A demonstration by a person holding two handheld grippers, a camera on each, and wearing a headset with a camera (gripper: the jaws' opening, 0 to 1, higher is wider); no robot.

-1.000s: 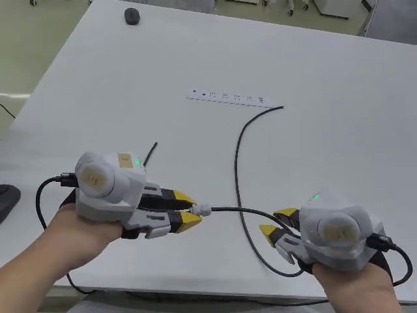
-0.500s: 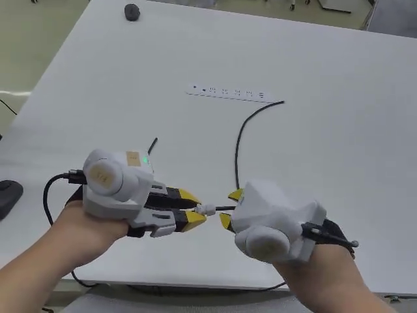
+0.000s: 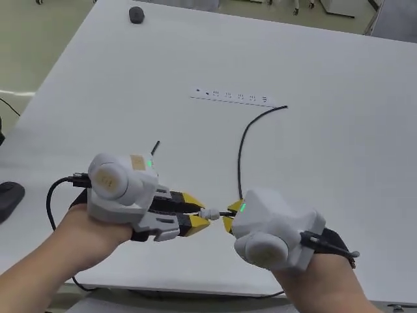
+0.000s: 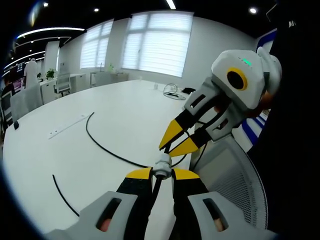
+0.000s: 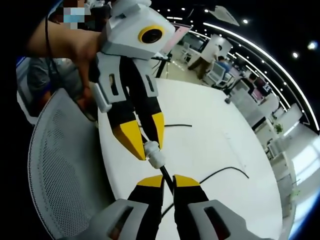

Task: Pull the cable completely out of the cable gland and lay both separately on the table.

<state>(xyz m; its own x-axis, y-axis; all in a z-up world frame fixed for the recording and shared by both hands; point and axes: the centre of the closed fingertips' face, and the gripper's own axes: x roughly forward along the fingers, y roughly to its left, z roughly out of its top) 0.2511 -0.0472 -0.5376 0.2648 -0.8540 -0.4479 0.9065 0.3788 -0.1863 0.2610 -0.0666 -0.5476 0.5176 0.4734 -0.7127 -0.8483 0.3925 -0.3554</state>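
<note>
Tabletop (image 3: 326, 98) near edge | our left gripper (image 3: 201, 212) clamps the cable gland (image 3: 210, 213) | right gripper (image 3: 230, 214) pinches the cable (image 3: 240, 156) just beside it | axis runs tip to tip; we pull apart.

no legible text, marks on white strip (image 3: 231, 97) perhaps print, too small

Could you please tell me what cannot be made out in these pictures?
- Head view: the right claw is mostly hidden behind its own white body.
- Head view: printing on the white strip is too small to read.
- Head view: dark object at the far edge, too small to identify.
</note>
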